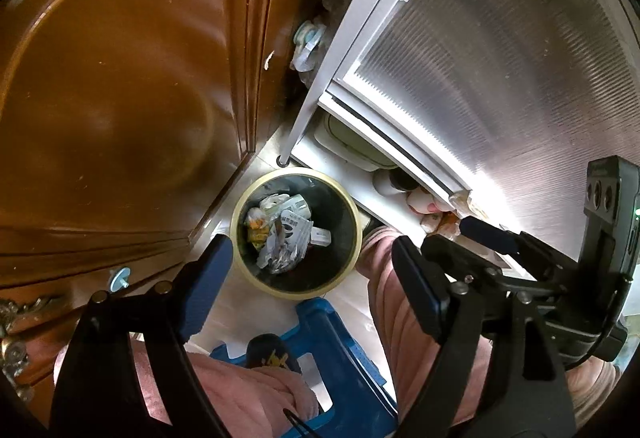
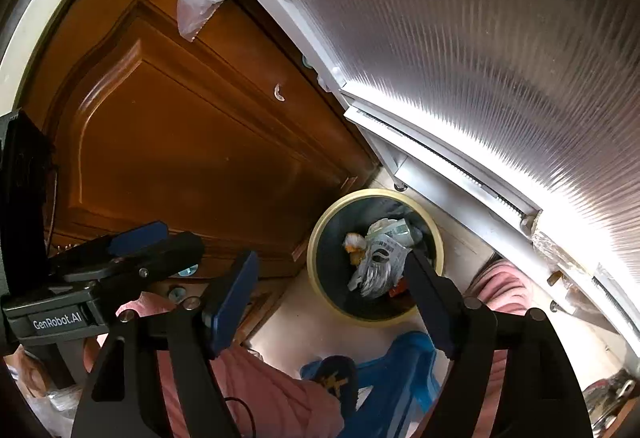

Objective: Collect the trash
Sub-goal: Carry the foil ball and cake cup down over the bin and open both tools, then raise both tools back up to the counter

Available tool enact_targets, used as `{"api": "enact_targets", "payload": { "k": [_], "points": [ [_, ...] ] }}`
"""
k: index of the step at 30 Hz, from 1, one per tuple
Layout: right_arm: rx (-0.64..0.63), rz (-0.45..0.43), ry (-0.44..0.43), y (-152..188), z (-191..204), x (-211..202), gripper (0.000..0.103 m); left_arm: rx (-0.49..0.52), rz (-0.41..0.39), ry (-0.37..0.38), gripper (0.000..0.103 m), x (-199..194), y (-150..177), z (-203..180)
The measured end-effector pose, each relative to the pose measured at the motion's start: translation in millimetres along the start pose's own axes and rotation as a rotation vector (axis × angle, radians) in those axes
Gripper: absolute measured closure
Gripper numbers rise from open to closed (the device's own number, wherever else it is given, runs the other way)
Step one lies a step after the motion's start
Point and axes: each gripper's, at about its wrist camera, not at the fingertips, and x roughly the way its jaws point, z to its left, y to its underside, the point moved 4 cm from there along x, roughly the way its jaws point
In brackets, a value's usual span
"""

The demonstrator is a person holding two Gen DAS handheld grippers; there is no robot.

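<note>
Both tongs empty, bin of wrappers (seemingly paper)

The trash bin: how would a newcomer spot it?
Find the brown wooden door where it meets the frosted sliding panel. On the floor in that corner stands a round dark bin with a cream rim, the only open container, holding crumpled wrappers.

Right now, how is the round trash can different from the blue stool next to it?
The trash can is round with a pale yellow rim and a dark inside; the blue stool is boxy. The trash can holds crumpled wrappers; the stool holds none, only a dark slipper resting on it. The can stands nearer the brown wooden door; the stool is nearer the person. Both sit on the light floor.
</note>
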Motion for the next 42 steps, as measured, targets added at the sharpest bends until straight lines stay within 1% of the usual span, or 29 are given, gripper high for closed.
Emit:
{"api": "enact_targets", "payload": {
  "k": [10,15,19,24,26,32,36,40,42],
  "points": [
    [-0.093,-0.052,0.045,11.6,12.5,-38.1,0.026,0.097,-0.077,-0.053,0.024,-44.2,15.0,-19.3],
    [-0.145,-0.056,0.088,23.5,21.0,-60.8,0.026,0.121,-0.114,-0.052,0.024,-70.0,25.6,-27.0],
    [-0.23,-0.107,0.14,25.0,37.4,-90.0,0.026,0.165,-0.155,-0.063,0.024,-97.7,30.6,-38.1],
    [-0.34,-0.196,0.2,18.5,66.4,-135.3,0.026,0.228,-0.233,-0.076,0.024,-141.9,29.3,-53.8],
    [-0.363,-0.229,0.205,12.5,79.3,-156.7,0.026,0.245,-0.274,-0.073,0.024,-165.6,25.9,-60.3],
    [-0.394,-0.337,0.178,-11.5,118.2,-226.6,0.026,0.288,-0.386,-0.069,0.024,-231.6,10.8,-72.3],
    [-0.426,-0.417,0.187,-34.9,142.3,-278.7,0.026,0.304,-0.442,-0.04,0.024,-274.8,-6.2,-74.7],
    [-0.447,-0.483,0.208,-68.4,157.9,-324.8,0.026,0.349,-0.507,-0.036,0.023,-316.7,-32.2,-84.5],
    [-0.442,-0.508,0.222,-89.7,158.5,-341.7,0.026,0.376,-0.52,-0.043,0.022,-329.2,-46.0,-91.5]
  ]
}}
